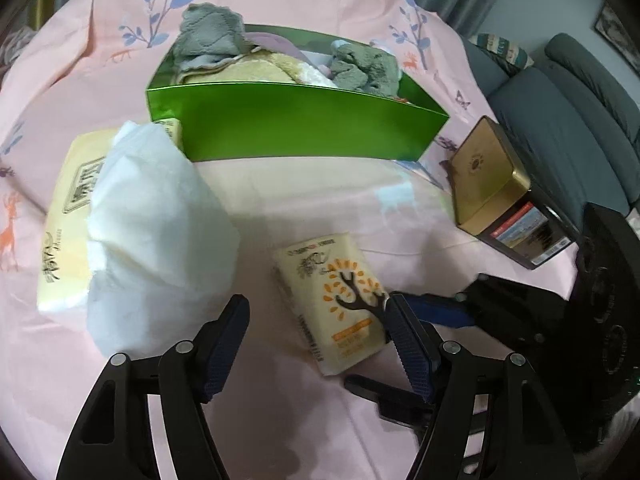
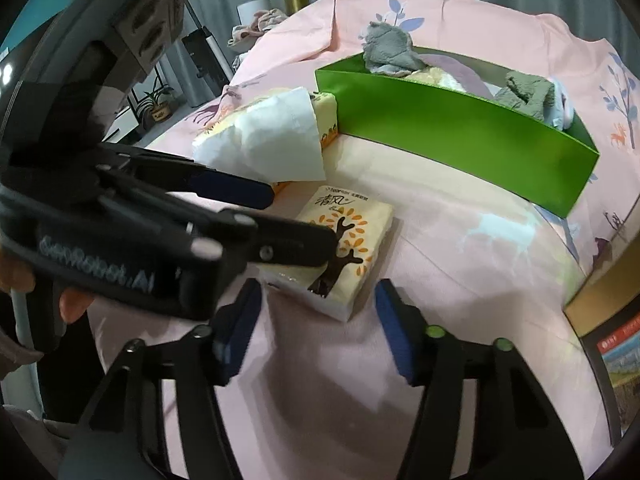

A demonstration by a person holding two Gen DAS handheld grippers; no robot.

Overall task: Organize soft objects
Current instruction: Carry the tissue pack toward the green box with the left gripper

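Green box (image 1: 304, 128) far side already holds towels (image 1: 208, 36); small tissue pack (image 1: 340, 292) still out — left claw (image 1: 316, 320) and right claw (image 2: 316, 308) both released, nothing gripped.

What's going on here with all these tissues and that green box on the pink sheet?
A person is tidying soft things with a hand-held gripper in each hand. Both meet at a small tissue pack lying on the pink sheet. The left hand-held gripper reaches over the pack, and the right hand-held gripper straddles its near end, jaws apart. The green box behind already holds folded cloths. A big tissue pack with a loose tissue waits beside it.
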